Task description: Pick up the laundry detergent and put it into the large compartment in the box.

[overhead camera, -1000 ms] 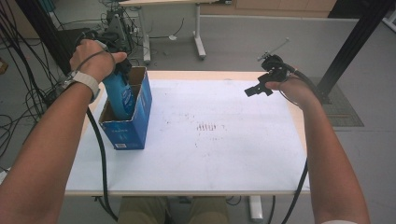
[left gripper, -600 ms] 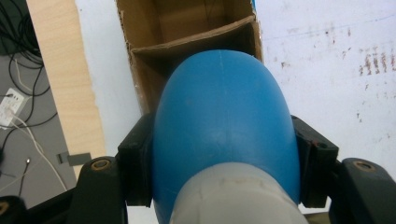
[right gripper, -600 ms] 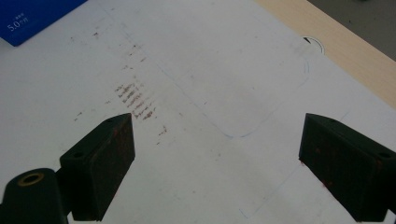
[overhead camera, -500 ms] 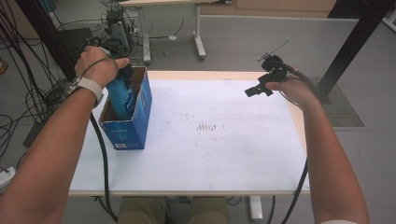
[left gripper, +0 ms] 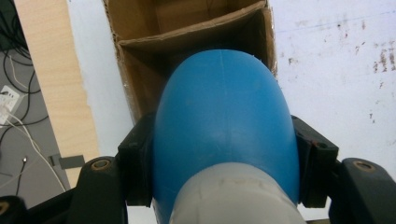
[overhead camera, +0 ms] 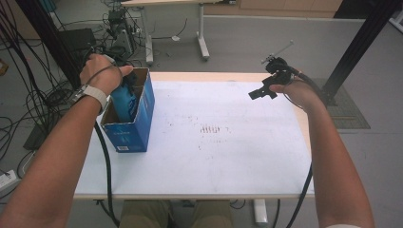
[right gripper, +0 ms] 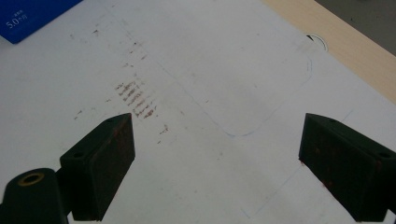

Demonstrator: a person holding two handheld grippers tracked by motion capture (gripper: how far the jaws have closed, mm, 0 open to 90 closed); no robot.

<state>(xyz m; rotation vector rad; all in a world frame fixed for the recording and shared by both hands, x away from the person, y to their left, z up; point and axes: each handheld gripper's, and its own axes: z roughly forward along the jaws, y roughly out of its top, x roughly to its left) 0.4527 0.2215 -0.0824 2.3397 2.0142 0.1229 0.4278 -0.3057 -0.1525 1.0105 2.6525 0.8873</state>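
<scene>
Even, soft daylight, no hard shadows; the white stained table top (overhead camera: pixel 228 156) looks slightly washed out; all views mildly soft, the close rounded blue plastic bottle (left gripper: pixel 224 126) blurriest.

White table (overhead camera: pixel 228 161), brown smudges mid-surface; open blue cardboard box (overhead camera: pixel 135 128) standing at left edge.

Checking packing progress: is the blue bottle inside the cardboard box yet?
Partly in. The left claw grips the blue bottle, whose lower part sits below the rim of the cardboard box; whether it touches the bottom, cannot tell.

Blue bottle (overhead camera: pixel 124 100) lower in box (overhead camera: pixel 142 118)
</scene>
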